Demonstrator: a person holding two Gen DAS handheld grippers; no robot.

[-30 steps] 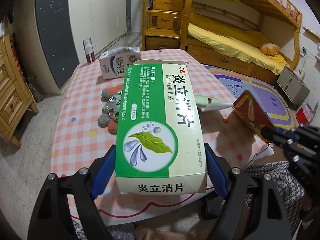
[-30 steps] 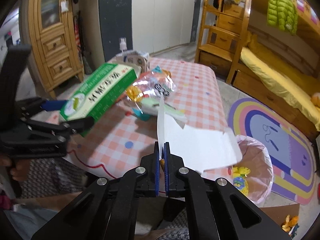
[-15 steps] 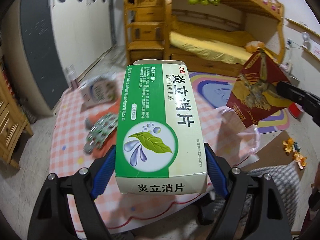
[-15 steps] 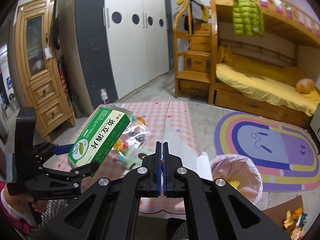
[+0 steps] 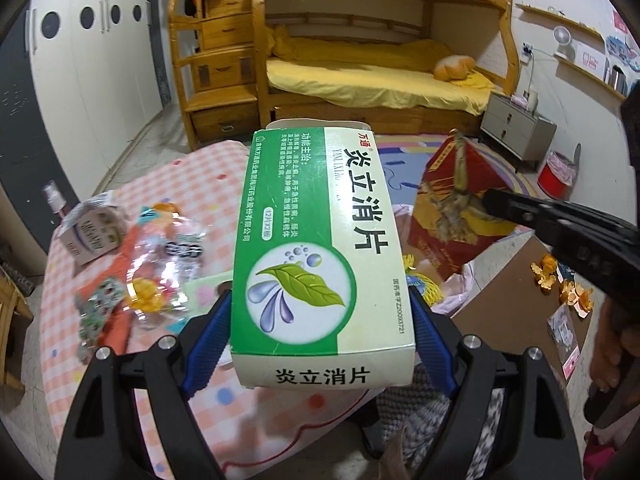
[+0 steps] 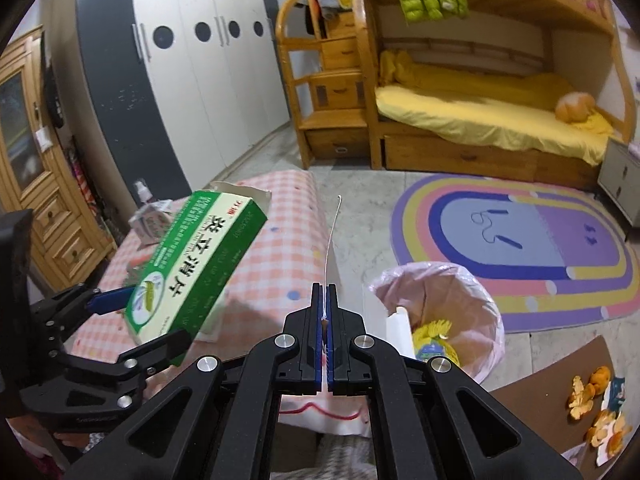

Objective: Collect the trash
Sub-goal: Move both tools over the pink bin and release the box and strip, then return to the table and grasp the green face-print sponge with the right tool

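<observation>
Here the left gripper point(image 5: 320, 316) was clamped across the sides of the green medicine box point(image 5: 320, 240), blue pads pressed to its long edges, the box lifted clear of the checked tablecloth point(image 5: 200, 400). In its own view the right gripper point(image 6: 325, 312) had its jaws pinched together on the thin edge of a flattened red carton point(image 5: 452, 208), which in the left view stood at about two o'clock of the green box. The bin with the pink liner point(image 6: 476, 292) sat on the floor at roughly three o'clock of the right gripper's tips, beside the table's end, with yellow scraps already inside.

To do this step well, I would judge that the carton should go in first, carried until it hangs over the middle of the liner's mouth, then let go; edge-on it should slip past the rim. The green box is wide and light, so it wants lowering close before the pads part. More wrappers point(image 5: 160, 264) and a small grey carton point(image 5: 90, 236) lay on the cloth at nine to ten o'clock of the box, and orange peel point(image 6: 596, 404) lay on the floor.
</observation>
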